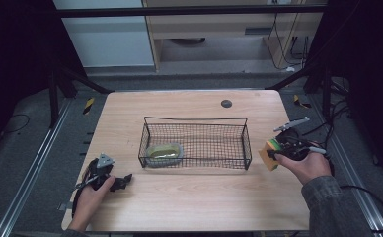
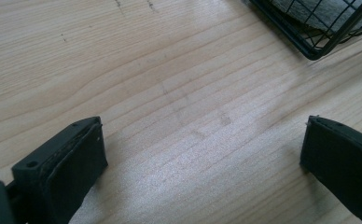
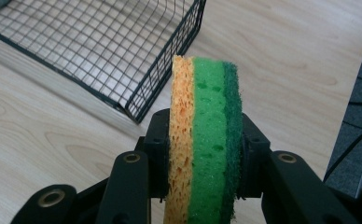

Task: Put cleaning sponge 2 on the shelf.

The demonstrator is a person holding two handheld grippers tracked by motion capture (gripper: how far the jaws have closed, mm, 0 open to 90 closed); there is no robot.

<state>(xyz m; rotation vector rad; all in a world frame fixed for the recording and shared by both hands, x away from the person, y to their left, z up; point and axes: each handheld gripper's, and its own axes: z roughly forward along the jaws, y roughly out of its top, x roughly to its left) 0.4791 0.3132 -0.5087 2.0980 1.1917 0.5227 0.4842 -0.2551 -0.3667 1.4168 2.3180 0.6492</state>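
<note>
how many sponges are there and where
2. One sponge, orange and green, is clamped in the right gripper just right of the wire basket. The other sponge, greyish, lies inside the basket's left end.

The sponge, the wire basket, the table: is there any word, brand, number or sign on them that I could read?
None: no readable text in these pictures.
Sponge held in the right gripper: plain orange, green and dark green layers, no print.
Wire basket: bare black mesh, no tag.
Table: only wood grain and faint scuffs.
Yellow-and-black striped markers beside the table: a warning pattern, no letters.
</note>
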